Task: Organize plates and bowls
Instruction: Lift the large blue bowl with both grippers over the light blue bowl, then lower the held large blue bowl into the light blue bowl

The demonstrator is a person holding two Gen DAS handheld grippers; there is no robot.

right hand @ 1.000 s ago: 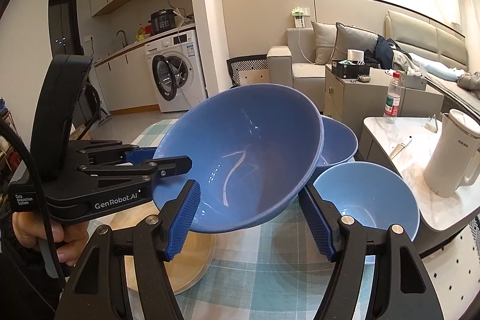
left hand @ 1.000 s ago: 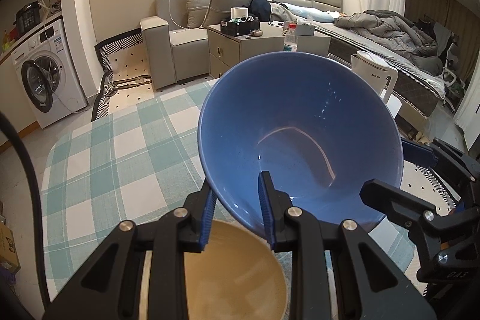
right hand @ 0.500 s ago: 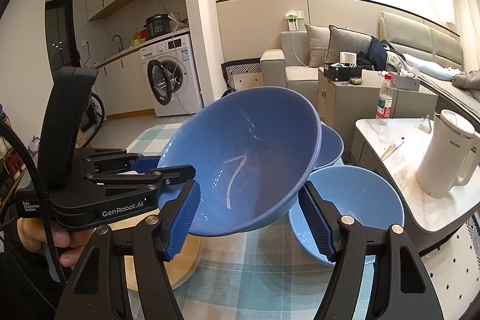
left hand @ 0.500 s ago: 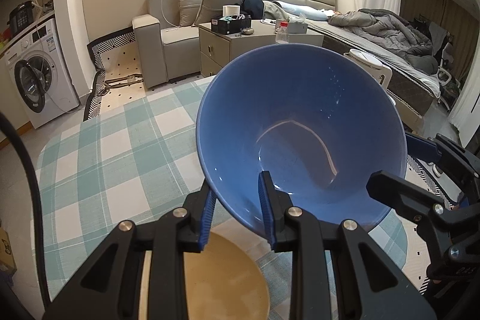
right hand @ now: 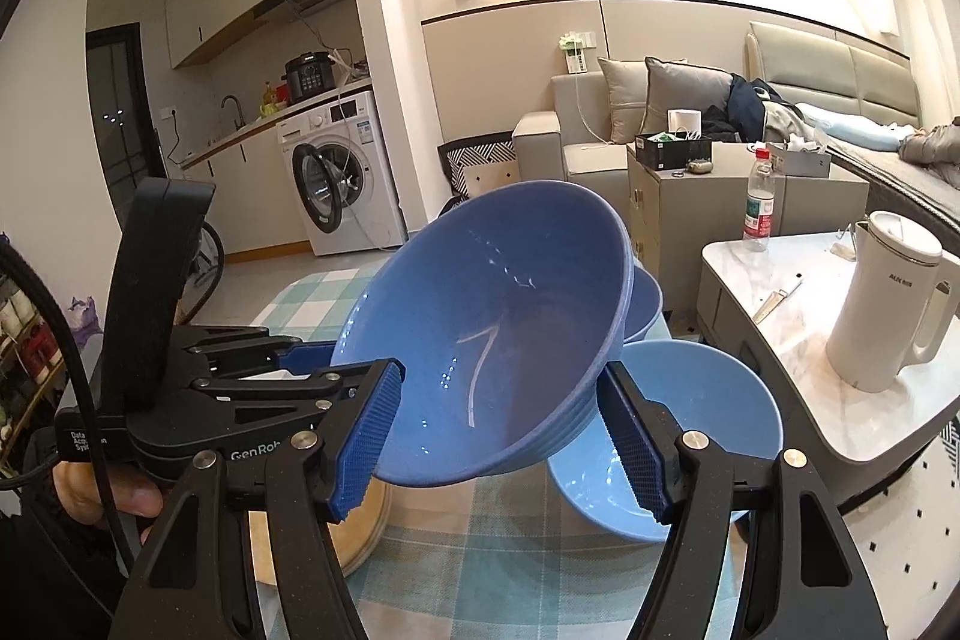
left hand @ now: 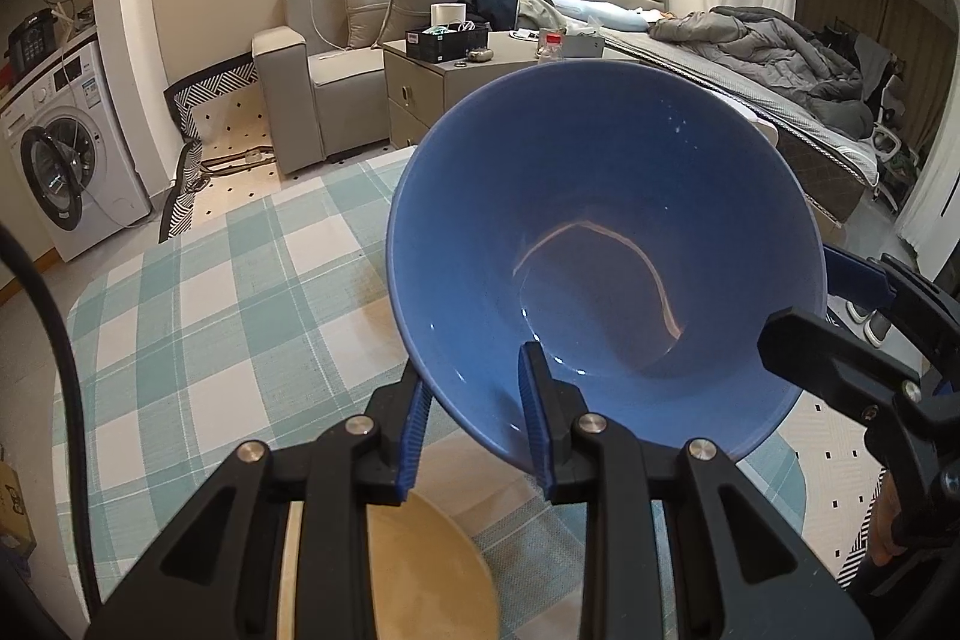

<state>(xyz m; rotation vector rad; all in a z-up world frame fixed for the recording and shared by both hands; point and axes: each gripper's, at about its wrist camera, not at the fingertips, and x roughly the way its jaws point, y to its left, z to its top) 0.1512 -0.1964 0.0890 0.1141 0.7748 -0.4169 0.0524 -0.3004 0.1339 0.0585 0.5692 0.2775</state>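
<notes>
Blue bowl tilted, mouth toward cam — left claw clamps rim; right claw apart.

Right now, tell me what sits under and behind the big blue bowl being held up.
Under the big blue bowl: a tan round plate on the checked cloth. Behind it: a pale blue bowl and another blue bowl's rim, both mostly covered.

I counted three blue bowls — a big one tilted up off the table, a second peeking out behind it, and a paler one resting on the checked cloth. There was one tan wooden plate down below. I had two grippers of my own in sight — the left and the right. On the side table stood one white kettle and one water bottle.
</notes>
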